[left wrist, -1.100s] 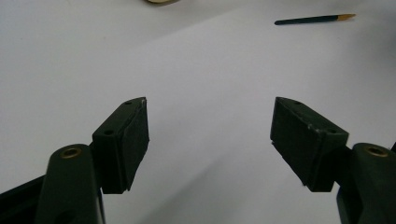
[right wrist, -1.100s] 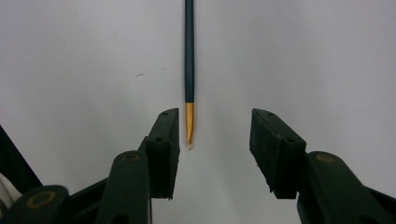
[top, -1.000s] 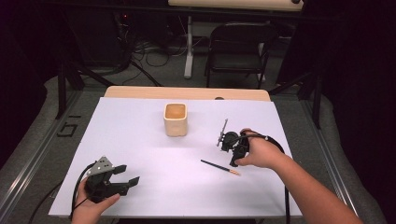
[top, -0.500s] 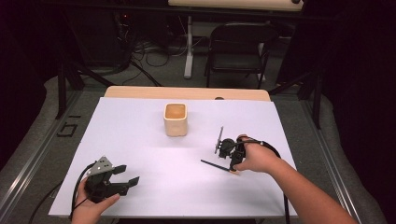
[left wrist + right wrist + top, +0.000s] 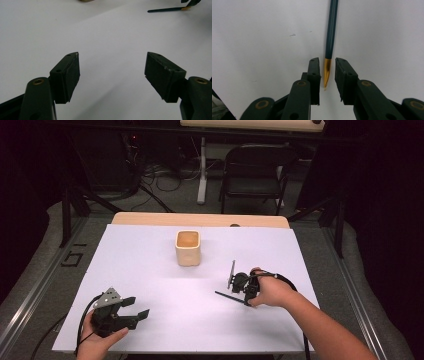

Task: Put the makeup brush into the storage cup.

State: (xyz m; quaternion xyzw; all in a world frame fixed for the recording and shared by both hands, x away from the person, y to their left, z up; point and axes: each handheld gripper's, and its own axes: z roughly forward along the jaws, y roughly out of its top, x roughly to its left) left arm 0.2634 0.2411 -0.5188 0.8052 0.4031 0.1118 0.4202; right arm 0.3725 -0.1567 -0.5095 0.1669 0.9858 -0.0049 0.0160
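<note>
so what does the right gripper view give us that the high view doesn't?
Right gripper view: the brush's gold ferrule and pale tip lie between the right claw's jaws, which stand narrowly apart, seemingly not clamped on it.

High view: the beige cup mid-table, the left claw open near the front edge, and the chair behind.

Both: the dark-handled brush lying on the white table at the right claw.

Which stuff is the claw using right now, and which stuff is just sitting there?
In use:
right claw, closing around the thin dark brush
white table it lies on

Just sitting:
tan cup
left claw, open, holding nothing
black chair behind
</note>
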